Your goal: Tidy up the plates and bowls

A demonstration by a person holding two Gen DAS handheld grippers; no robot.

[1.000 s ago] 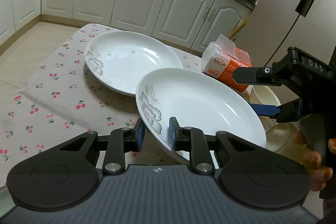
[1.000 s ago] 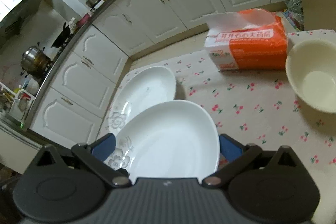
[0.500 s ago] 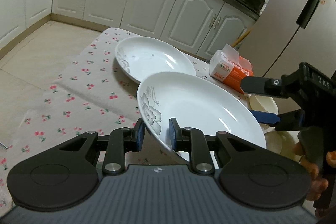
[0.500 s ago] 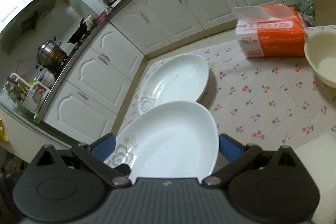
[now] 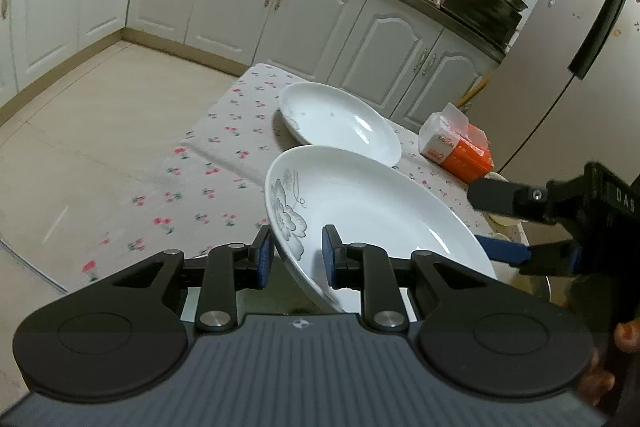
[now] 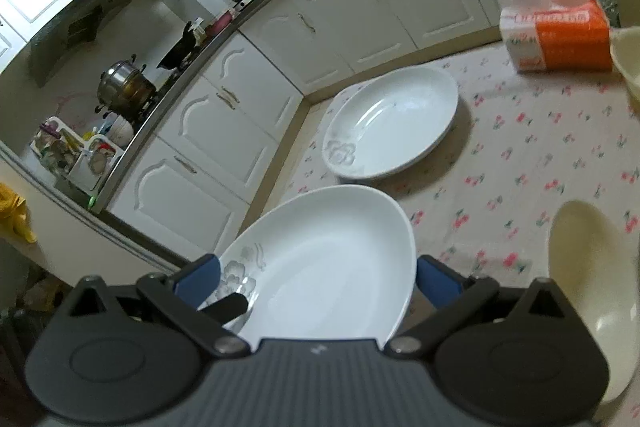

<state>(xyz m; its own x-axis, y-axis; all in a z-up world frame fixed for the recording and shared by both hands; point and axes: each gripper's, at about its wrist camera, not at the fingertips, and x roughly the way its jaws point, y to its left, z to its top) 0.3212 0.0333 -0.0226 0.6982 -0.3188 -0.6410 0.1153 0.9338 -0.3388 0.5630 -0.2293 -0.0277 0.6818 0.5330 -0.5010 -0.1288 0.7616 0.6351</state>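
Left tool (image 5: 298,257) clamped tight; right tool (image 6: 318,281) spread wide (grip seemingly loose).

The left gripper (image 5: 298,259), filling the bottom of its own view, is matte black with two round, disc-faced housings flanking a grey ribbed plate that bears a small emblem, silver screw heads on the jointed links, and blue pads lining the fingers (image 5: 331,254). The right gripper (image 5: 486,223), at the right edge of that same frame, shows the same black body with a silver screw, raised letters "DAS" on its side and a blue-padded finger. Fingertips of the person's hand (image 5: 612,351) show at the lower right, with no sleeve visible.
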